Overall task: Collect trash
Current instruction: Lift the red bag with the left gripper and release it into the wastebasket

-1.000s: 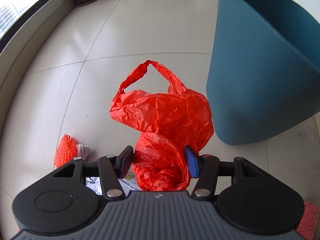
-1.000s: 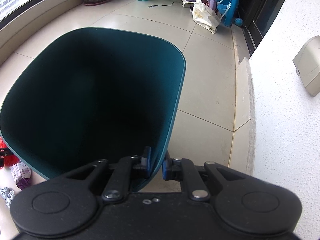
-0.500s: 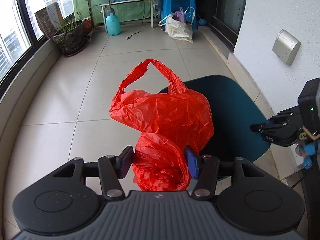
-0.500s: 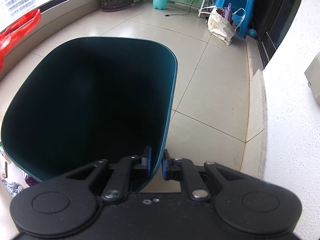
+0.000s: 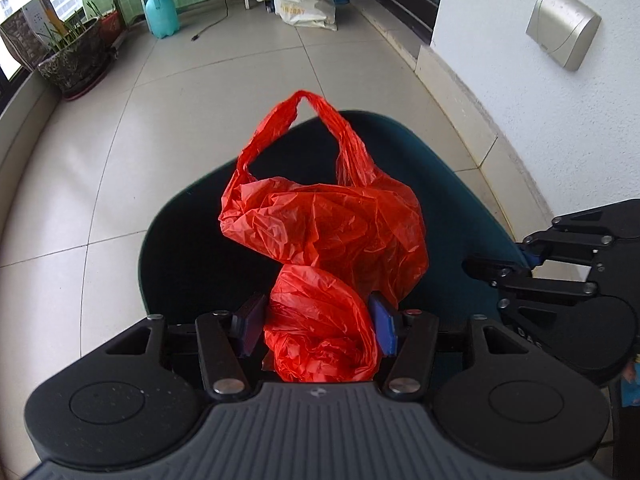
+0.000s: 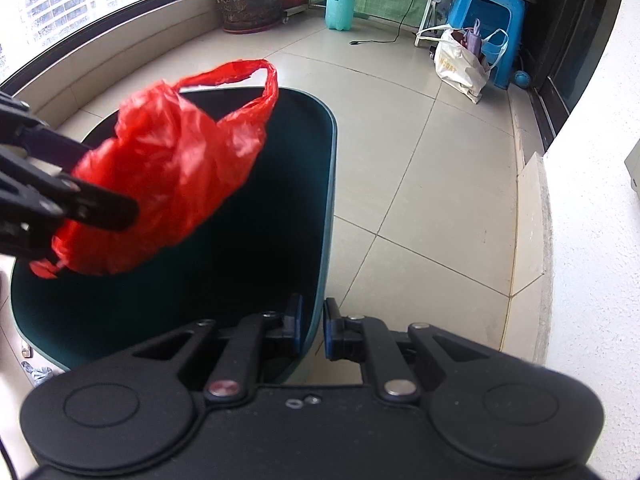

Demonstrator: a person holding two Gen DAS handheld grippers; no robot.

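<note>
Pinching the dark teal plastic bin (image 6: pixel 256 264) rim, the right gripper (image 6: pixel 312 330) steadies it; above its mouth, the left gripper (image 5: pixel 316 328) clamps a crumpled red plastic bag (image 5: pixel 328 248); only the right view shows window and planter (image 6: pixel 250 0).

Crumpled red plastic bag (image 5: pixel 332 240) hangs over the open teal bin (image 5: pixel 460 216).
</note>
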